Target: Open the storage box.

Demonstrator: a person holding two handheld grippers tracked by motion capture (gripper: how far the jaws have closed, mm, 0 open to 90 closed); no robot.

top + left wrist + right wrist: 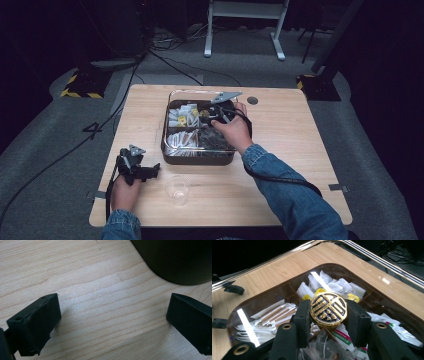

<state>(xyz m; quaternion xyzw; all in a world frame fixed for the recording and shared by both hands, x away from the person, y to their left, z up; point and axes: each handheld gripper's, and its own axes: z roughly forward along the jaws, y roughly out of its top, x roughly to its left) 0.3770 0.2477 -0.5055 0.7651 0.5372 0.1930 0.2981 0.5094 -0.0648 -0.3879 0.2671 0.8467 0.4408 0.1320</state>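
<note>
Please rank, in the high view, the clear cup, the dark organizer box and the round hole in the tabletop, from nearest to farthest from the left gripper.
From the left gripper:
1. Clear cup, just to its right near the front edge.
2. Dark organizer box, farther back, mid-table.
3. Round hole, at the far edge, right of the box.

Nothing I hold or see carries words I can read. The gold-and-black disc (328, 309) in my right gripper (327, 315) bears a raised ornamental sign, not legible lettering. At its 5 o'clock, print on the packets (347, 340) is too blurred.
</note>
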